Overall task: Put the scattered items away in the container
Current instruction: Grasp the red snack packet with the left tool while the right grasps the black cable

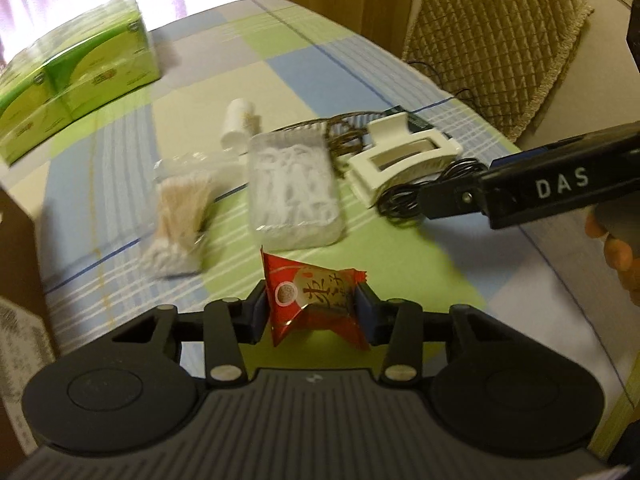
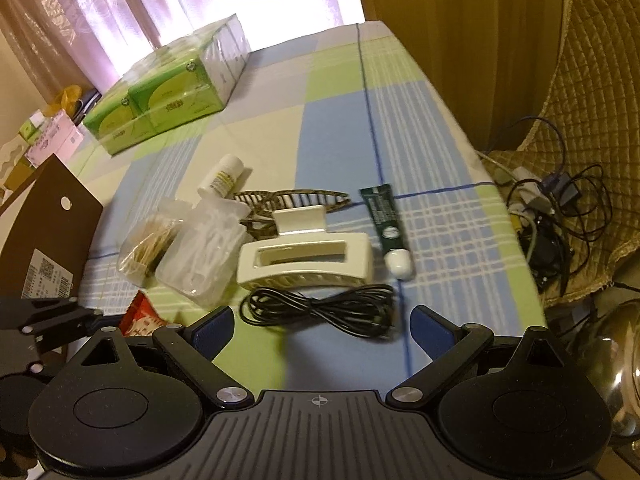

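Pinching light, crinkly red snack packet (image 1: pixel 316 300) mid-body in left gripper (image 1: pixel 314 306), right gripper (image 2: pixel 322 330) gaping wide, nearing limp black cable coil (image 2: pixel 320 310) by table's (image 2: pixel 340 128) near edge.

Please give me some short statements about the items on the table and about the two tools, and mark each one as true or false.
1. The left tool is shut on the red snack packet. True.
2. The right tool holds the coiled black cable. False: its fingers stand wide open, and the cable lies on the tablecloth between them, not gripped.
3. The white hair claw clip lies just beyond the cable. True.
4. The dark green tube has a black cap. False: the cap is white.
5. The green tissue packs sit on the far side of the table. True.
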Motion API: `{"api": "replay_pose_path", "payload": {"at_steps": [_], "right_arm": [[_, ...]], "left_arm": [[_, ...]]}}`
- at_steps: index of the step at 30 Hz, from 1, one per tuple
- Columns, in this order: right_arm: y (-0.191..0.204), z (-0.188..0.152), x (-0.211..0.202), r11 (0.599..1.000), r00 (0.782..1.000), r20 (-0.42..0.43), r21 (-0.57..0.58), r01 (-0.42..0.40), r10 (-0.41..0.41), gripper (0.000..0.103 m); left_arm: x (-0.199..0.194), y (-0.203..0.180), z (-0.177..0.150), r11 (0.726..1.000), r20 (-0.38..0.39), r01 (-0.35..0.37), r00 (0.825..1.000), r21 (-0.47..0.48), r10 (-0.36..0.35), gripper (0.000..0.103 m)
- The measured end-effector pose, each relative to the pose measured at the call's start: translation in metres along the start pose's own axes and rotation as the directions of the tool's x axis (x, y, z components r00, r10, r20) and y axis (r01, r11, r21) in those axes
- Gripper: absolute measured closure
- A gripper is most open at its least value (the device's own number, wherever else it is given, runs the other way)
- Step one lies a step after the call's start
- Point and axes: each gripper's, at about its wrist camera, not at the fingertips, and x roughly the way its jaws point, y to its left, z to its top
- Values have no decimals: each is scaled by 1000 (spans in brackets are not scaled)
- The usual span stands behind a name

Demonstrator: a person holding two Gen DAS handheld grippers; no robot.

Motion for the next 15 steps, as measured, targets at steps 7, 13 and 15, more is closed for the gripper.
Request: {"api": "replay_pose_path", "payload": {"at_steps": [7,13,15], "right_arm": [[17,-1,17,997,997,9,-1,75,-75,4],[26,-2,27,992,992,14,0,127,-127,0],[30,-2,29,991,991,17,3,132,-132,0]], "left_arm": [[-9,18,-12,998,-12,-33,999,-51,32,63],[-11,26,-15,997,-14,-44,999,-70,43,63],[-11,27,-15,996,-15,-45,999,-74,44,63]]}}
